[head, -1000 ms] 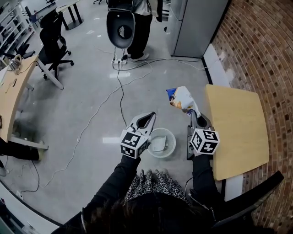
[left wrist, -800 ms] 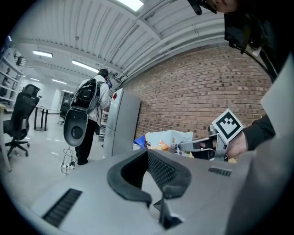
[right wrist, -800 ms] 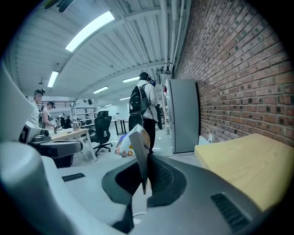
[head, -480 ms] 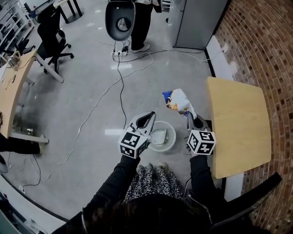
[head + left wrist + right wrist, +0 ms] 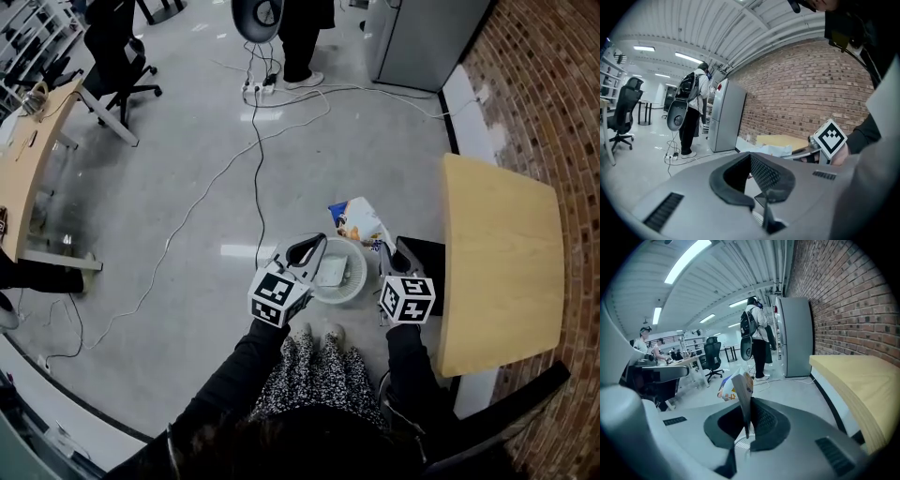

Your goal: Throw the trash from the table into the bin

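A white round bin (image 5: 349, 286) stands on the floor at my feet, with a pale scrap lying inside it. My right gripper (image 5: 383, 247) is shut on the lower edge of a crumpled white, blue and orange snack bag (image 5: 356, 223), which sticks up over the bin's far right rim. In the right gripper view the bag (image 5: 733, 386) rises from between the closed jaws of the right gripper (image 5: 744, 423). My left gripper (image 5: 317, 242) hangs over the bin's left rim, shut with nothing in it. The left gripper (image 5: 758, 200) also shows closed and empty in its own view.
A bare wooden table (image 5: 502, 258) stands at the right against a brick wall (image 5: 562, 103). Cables (image 5: 225, 164) trail over the grey floor. A person (image 5: 305, 28) stands at the back beside a grey cabinet (image 5: 427, 37). Office chairs (image 5: 117, 52) and a desk (image 5: 28, 159) are on the left.
Both grippers have sunk toward the bin. The snack bag has come down with the right gripper and now hangs just over the bin's rim.
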The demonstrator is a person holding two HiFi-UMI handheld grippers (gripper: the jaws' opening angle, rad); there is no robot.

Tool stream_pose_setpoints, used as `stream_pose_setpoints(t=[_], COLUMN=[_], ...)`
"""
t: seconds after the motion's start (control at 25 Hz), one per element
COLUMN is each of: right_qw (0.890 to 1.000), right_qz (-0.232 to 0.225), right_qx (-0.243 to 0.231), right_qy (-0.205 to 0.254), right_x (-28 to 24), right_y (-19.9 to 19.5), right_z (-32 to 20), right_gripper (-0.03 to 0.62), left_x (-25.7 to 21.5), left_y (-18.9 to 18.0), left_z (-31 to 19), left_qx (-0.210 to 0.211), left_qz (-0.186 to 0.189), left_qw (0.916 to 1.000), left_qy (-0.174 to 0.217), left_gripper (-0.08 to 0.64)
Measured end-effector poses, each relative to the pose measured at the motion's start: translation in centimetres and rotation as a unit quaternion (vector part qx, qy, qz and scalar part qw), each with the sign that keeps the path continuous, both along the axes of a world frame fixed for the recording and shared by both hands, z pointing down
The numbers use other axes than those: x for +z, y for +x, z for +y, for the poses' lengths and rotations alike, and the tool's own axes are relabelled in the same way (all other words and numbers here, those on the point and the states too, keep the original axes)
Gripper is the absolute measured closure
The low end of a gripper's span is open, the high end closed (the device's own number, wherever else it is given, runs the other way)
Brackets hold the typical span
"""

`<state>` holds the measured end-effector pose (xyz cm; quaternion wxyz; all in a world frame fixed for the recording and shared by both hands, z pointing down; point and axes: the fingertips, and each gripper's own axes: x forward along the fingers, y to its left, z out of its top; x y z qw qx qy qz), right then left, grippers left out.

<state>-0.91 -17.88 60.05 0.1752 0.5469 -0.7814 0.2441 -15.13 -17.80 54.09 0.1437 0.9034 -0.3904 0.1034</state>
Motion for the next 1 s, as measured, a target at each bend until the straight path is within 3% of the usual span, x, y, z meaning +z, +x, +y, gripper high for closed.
stream_pose_setpoints(t=[1.0], right_qw=[0.993], right_qz=[-0.015], right_qx=[-0.007], right_qy=[-0.119], right_x=[20.2], right_y=[-0.4], right_z=[3.4], right_gripper=[0.578], left_x=[16.5], left_y=[1.0], left_z=[1.5], left_qx=[0.034], left_qz=[-0.023], left_qw=[0.9970], left_qy=[-0.065], left_gripper=[0.555])
